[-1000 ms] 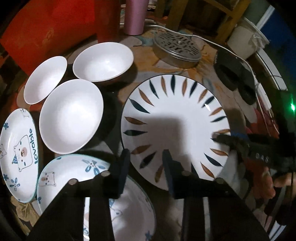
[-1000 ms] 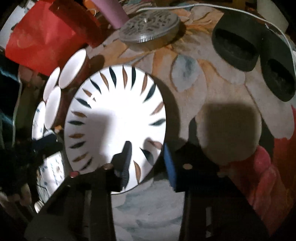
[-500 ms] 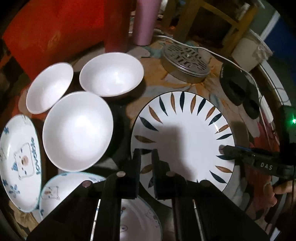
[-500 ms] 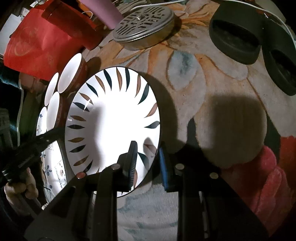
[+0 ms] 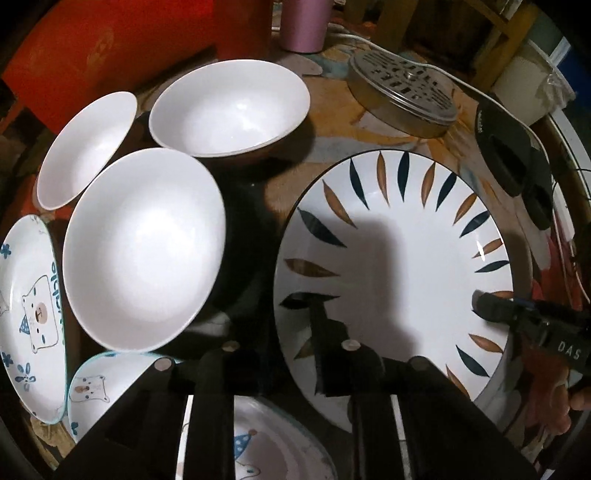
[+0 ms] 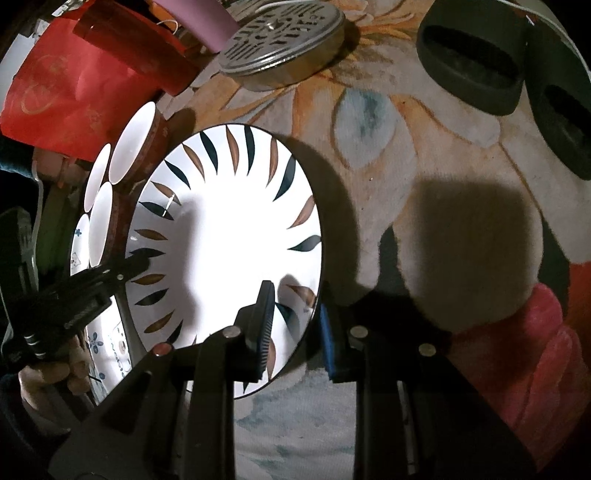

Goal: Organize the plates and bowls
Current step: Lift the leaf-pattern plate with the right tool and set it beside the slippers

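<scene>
Leaf plate [image 5: 399,280] occupies the centre-right of the left wrist frame and the centre-left of the right wrist frame, on the floral cloth [image 6: 406,155]. Right gripper [image 6: 295,325] straddles the plate's rim at lower centre: one finger inside the rim, one outside, jaws narrow; pad contact cannot be confirmed. Left gripper [image 5: 291,343] straddles the opposite rim at lower centre of its frame; its jaws are opening, rim between them. Three white bowls [image 5: 144,251] stand grouped at upper left of the left wrist frame. Two bear plates [image 5: 29,306] lie at the left edge and lower left. Metal grille lid [image 5: 402,92], pink cup [image 5: 303,22] and black holders [image 6: 472,59] lie along the top.
</scene>
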